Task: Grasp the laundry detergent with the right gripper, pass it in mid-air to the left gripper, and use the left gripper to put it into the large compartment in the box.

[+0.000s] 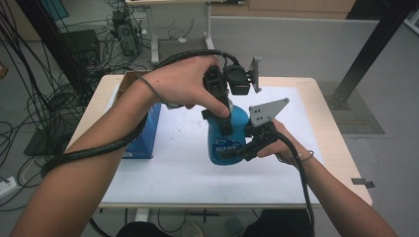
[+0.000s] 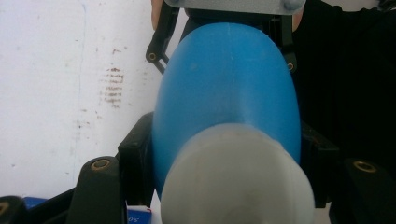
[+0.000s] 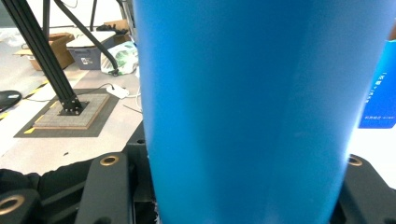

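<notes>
Upright near the middle of the surface [image 1: 163, 177] stands a blue bottle [image 1: 225, 143], on the white sheet that covers most of the top. Its body is a plain bright blue with a printed label low on the side facing the person, and it narrows toward a pale, whitish cap [image 2: 233, 182], which looms large and blurred at the bottom of the left gripper view.

Both tools are on it. The left hand-held gripper [image 1: 223, 121] comes down from above, its jaws pinching the bottle's upper part just below the cap; in the left gripper view the black jaws sit tight against either side of the blue shoulder. The right hand-held gripper [image 1: 242, 145] comes in level from the person's right and clamps the bottle's body lower down, the blue wall pressed between its two black jaws in the right gripper view. Its grey three-cornered plate stands up just beside the bottle's shoulder.

The left hand [image 1: 185, 81] wraps over the top of its tool, with the cable trailing back along the forearm; the right hand [image 1: 284, 145] holds its tool from behind.

Just to the left of the bottle, apart from it, stands a blue box [image 1: 143, 136] with an open cardboard top. Beyond the surface, cables lie tangled across the floor [image 1: 306, 44].
</notes>
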### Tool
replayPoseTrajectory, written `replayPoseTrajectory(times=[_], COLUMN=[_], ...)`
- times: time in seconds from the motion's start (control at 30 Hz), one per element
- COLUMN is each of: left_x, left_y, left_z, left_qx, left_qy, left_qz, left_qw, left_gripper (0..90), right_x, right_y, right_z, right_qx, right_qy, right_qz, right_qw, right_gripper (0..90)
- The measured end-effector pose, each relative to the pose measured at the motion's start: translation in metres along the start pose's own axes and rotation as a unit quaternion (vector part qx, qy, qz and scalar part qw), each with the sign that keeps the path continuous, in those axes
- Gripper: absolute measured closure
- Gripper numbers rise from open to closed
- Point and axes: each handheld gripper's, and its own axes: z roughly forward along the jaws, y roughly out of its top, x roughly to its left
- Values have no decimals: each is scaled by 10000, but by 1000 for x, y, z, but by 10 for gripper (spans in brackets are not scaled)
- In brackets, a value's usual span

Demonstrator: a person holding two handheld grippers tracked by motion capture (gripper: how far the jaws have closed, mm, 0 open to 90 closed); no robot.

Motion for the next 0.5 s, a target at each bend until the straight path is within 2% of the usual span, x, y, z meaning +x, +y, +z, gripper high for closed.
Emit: replayPoseTrajectory(times=[0.33,0.5], left_x=[1,1], left_y=[0,0], left_z=[0,0], left_qx=[20,-55], left_qy=[7,53], left_qz=[4,13], left_qw=[10000,10000], left_gripper=[373,375], right_x=[-1,-2], right_y=[0,0], right_z=[2,2], right_qx=[-4,-33], right_qy=[8,-3], right_qz=[11,18], right_qw=[10000,10000], right_gripper=[421,420])
